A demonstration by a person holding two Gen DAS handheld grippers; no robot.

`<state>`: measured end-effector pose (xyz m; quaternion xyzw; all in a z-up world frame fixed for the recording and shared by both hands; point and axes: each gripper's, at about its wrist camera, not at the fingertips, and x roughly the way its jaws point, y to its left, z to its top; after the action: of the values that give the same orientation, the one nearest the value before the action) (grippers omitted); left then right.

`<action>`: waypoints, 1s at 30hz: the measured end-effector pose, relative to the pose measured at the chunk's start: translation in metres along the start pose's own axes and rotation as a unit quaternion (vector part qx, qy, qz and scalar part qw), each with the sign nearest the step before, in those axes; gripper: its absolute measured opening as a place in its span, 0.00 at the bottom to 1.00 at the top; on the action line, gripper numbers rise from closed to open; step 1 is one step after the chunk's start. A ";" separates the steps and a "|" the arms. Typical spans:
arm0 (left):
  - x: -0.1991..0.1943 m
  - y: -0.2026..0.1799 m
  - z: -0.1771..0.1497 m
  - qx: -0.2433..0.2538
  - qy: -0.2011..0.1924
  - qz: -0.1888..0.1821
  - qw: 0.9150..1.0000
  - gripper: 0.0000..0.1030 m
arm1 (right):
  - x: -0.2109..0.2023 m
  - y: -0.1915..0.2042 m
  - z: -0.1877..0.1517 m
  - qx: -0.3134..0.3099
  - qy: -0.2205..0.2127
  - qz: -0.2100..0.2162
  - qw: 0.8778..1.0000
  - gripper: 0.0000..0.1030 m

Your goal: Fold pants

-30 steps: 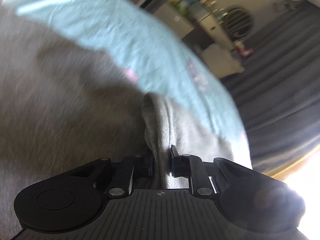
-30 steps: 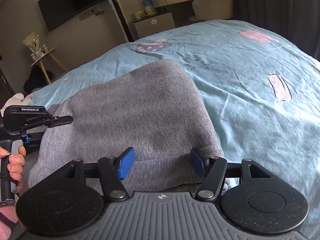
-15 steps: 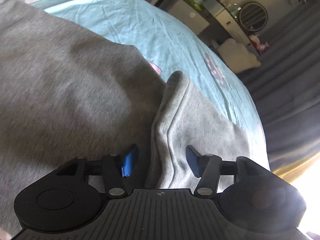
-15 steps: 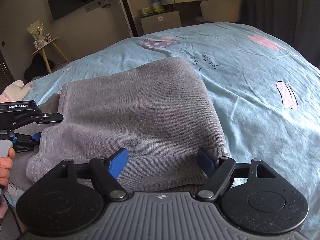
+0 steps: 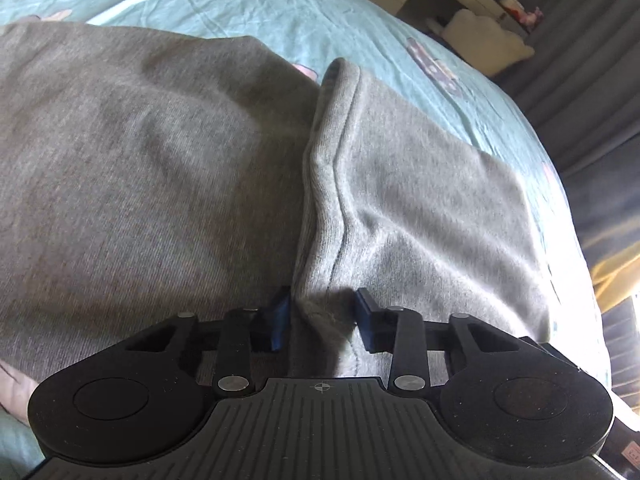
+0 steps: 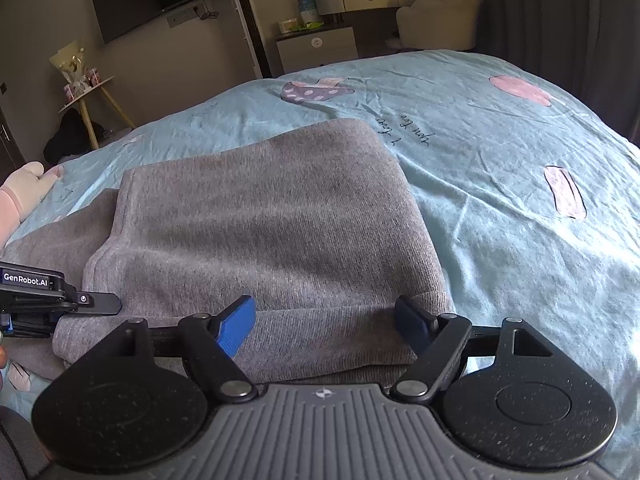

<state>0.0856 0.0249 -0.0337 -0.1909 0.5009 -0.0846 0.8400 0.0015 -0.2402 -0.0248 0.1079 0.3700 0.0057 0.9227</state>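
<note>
On a light-blue printed bedsheet (image 6: 500, 152), soft grey knit pants (image 6: 272, 220) lie folded over once; further folds seem left. The left gripper (image 5: 322, 316) has just been narrowing around a raised hem ridge. The right gripper (image 6: 324, 320) hovers open over the near edge.

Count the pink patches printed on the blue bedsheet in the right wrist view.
3 plainly visible: one pink patch far right near the top edge of the bed, one oblong patch lower right, one small patch at the near left corner. The grey pants may hide others.
</note>
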 end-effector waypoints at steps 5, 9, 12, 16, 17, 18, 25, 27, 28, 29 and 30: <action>-0.013 0.000 -0.008 -0.008 -0.014 -0.008 1.000 0.18 | -0.010 0.000 -0.002 -0.005 -0.017 -0.004 1.000 0.56; -0.028 -0.001 -0.010 -0.007 -0.030 -0.024 0.999 0.14 | -0.012 0.004 -0.002 -0.019 -0.015 0.003 1.000 0.46; -0.037 0.004 -0.013 -0.013 -0.034 -0.036 0.999 0.14 | -0.009 0.011 -0.003 -0.038 -0.009 0.005 0.999 0.46; -0.043 0.008 -0.012 -0.025 -0.037 -0.050 0.998 0.14 | -0.005 0.016 -0.004 -0.050 -0.002 0.010 0.999 0.46; -0.042 0.008 -0.011 -0.025 -0.037 -0.051 0.998 0.14 | -0.006 0.017 -0.005 -0.050 -0.003 0.010 0.999 0.46; -0.042 0.008 -0.011 -0.024 -0.037 -0.051 0.998 0.14 | -0.007 0.016 -0.005 -0.048 -0.005 0.015 0.999 0.46; -0.045 0.007 -0.010 -0.021 -0.039 -0.051 0.998 0.14 | -0.012 0.016 -0.005 -0.043 -0.018 0.027 0.999 0.46; -0.039 0.013 -0.009 -0.031 -0.032 -0.043 0.998 0.14 | -0.010 0.017 -0.005 -0.045 -0.015 0.024 0.999 0.48; -0.034 0.018 -0.009 -0.042 -0.025 -0.036 0.998 0.14 | -0.009 0.017 -0.005 -0.046 -0.011 0.020 0.999 0.50; -0.028 0.024 -0.009 -0.056 -0.016 -0.032 0.998 0.14 | -0.007 0.017 -0.005 -0.047 -0.006 0.017 0.999 0.51; -0.023 0.030 -0.009 -0.075 -0.008 -0.037 0.996 0.14 | -0.005 0.018 -0.005 -0.048 -0.002 0.015 0.999 0.51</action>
<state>0.0655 0.0582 -0.0310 -0.2723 0.4917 -0.0768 0.8235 -0.0047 -0.2224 -0.0216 0.0693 0.3662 0.0373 0.9272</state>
